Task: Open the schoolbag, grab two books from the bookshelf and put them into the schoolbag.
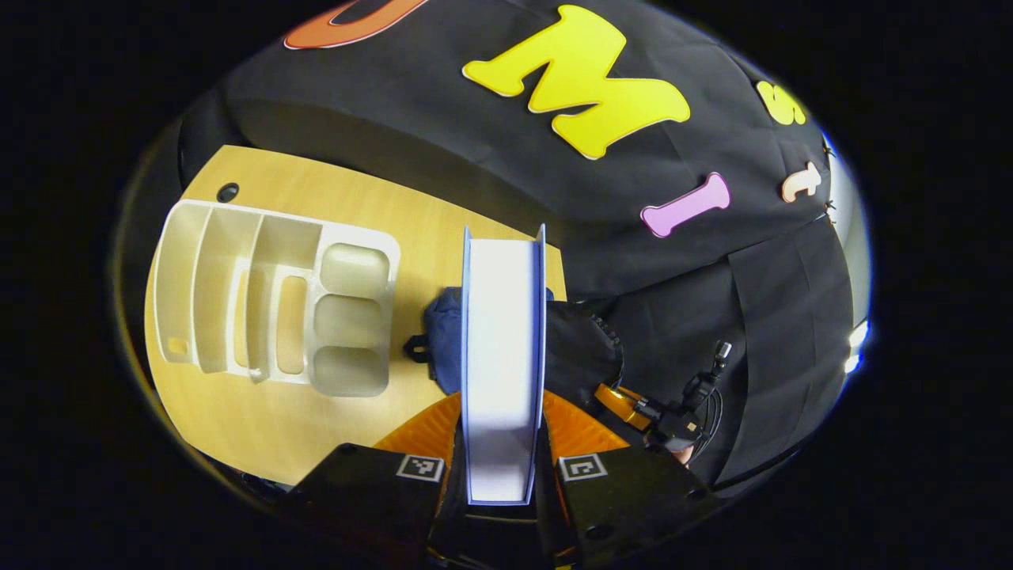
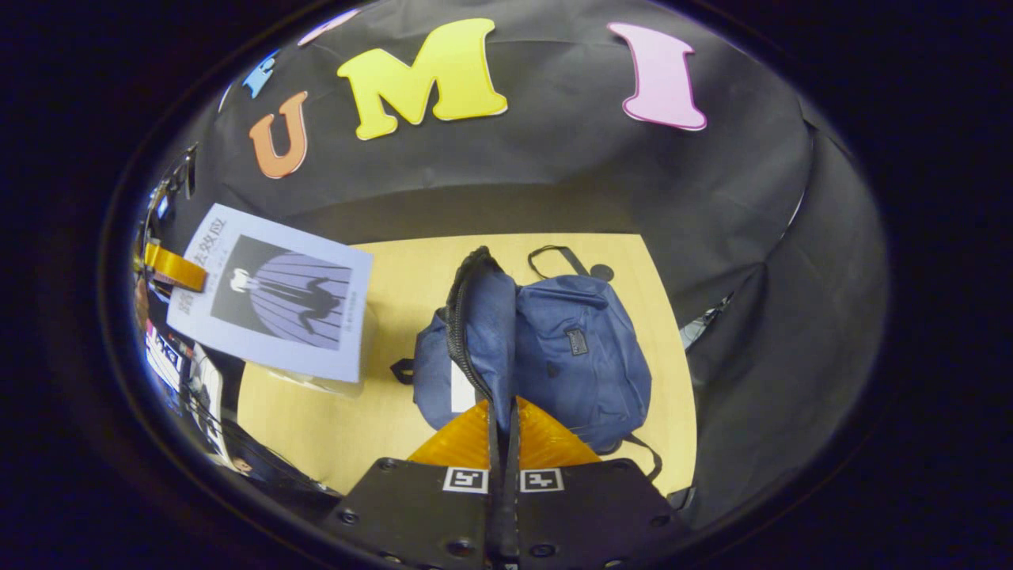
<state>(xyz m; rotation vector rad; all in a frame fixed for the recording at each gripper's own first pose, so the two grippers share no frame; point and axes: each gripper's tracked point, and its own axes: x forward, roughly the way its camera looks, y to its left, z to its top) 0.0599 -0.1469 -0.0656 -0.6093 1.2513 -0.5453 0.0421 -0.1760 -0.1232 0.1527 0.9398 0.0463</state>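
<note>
Left gripper fingers clamp book edge-on; right gripper fingers pinch schoolbag flap at 12 o'clock. Risk: flap slips, opening closes, book snags.

Your left gripper view looks down from high above the pale wooden tabletop, its lens right behind the light-blue-covered book seen edge-on, with the white plastic compartment shelf to its left. Your right gripper view sits nearer the navy fabric schoolbag, facing the booth wall. Both views share that bag, the book and the table.
</note>
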